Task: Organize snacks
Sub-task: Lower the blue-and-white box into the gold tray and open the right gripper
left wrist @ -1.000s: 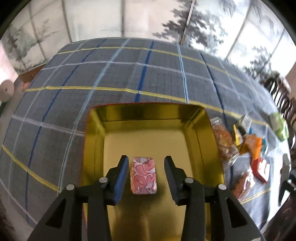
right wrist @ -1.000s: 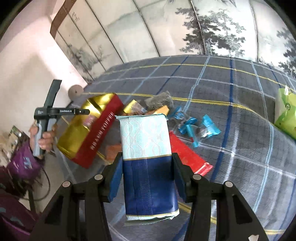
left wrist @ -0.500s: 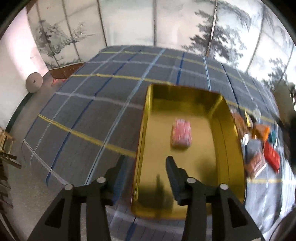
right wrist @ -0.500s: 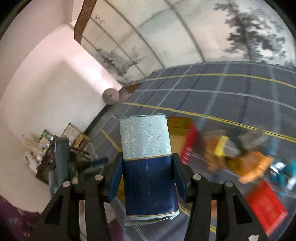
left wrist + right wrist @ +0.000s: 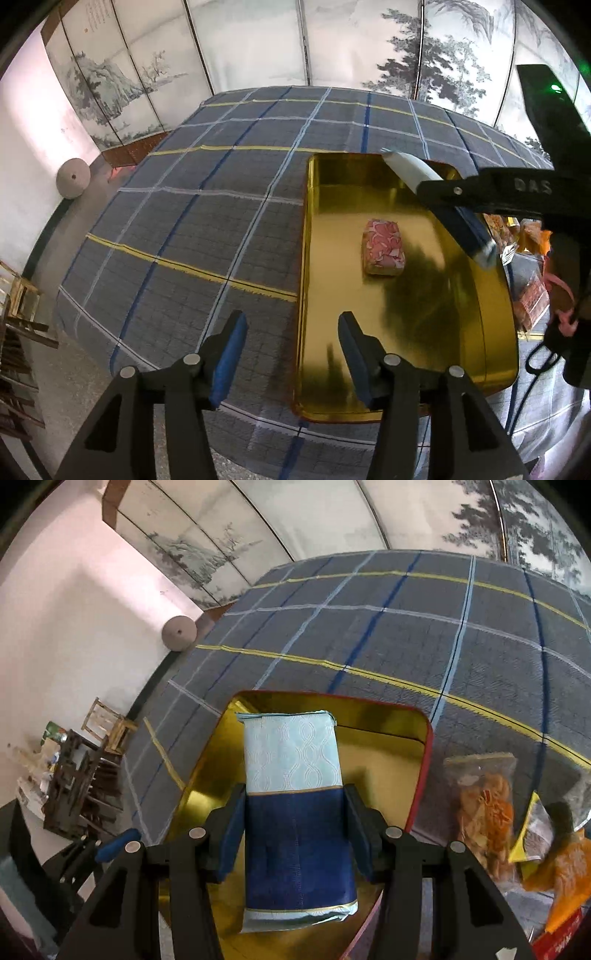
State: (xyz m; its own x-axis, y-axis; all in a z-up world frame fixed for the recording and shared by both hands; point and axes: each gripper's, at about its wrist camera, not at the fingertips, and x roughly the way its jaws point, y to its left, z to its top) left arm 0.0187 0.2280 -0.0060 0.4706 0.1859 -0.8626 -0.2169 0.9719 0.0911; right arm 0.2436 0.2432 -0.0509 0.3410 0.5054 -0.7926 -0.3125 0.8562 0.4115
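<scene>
**Bringing a Second Packet to the Tin**

Swings a blue-and-white packet (image 5: 295, 812) in over the gold tin (image 5: 424, 738), clamped firmly between the jaws of the right gripper (image 5: 294, 797). Held the same packet a second ago out above the loose snacks (image 5: 484, 805) on the checked tablecloth (image 5: 406, 635). Now hangs it lengthwise over the tin's bare floor, pale end forward. Appears, from the left wrist view, to keep it in the air, not yet set down.

Meanwhile draws the left gripper (image 5: 291, 325) back and up from the tin, jaws apart and holding nothing. Lines up in that view across the tin's near left rim, one finger over the cloth and one over the gold.

Leaves the pink packet (image 5: 384, 247) lying flat near the middle of the tin, well ahead of those open jaws. Sat right between them only a second ago, so counts as released and stowed.

Means one snack is put away and a second is about to follow. Probably calls next for lowering the blue-and-white packet beside the pink one, not on it, and then opening the jaws. Leaves several bags outside the tin, to its right.
</scene>
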